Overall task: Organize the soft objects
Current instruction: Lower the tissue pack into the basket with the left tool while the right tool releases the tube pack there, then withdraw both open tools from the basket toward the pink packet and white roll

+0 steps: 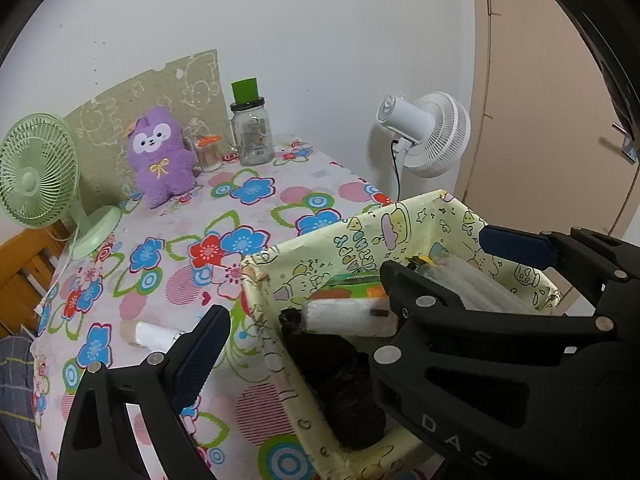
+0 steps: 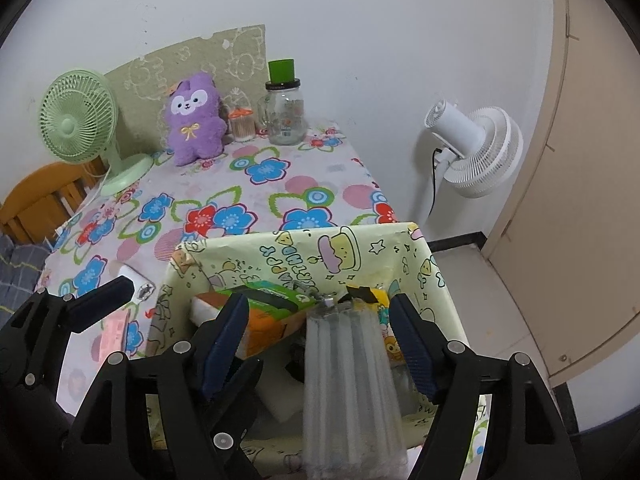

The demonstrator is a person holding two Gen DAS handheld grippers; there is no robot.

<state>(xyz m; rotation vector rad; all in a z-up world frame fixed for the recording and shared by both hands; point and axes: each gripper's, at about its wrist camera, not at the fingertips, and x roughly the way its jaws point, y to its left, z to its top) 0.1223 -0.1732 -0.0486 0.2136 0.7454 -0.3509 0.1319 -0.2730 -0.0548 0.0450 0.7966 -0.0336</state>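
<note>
Two fans point(image 1: 36, 172) point(image 1: 432, 132); one plush toy point(image 1: 162, 156); two jars point(image 1: 250, 128) point(image 1: 208, 152); one box point(image 1: 360, 236).

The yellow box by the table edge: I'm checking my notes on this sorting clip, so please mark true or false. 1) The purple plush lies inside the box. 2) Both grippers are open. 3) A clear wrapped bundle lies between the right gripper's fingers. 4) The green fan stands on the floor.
1) False: the purple plush sits at the table's far end against the wall, outside the yellow box.
2) True: the left gripper and right gripper both stand open.
3) True: the clear bundle lies between them, unpressed.
4) False: the green fan stands on the table; the white fan is on the floor.
</note>
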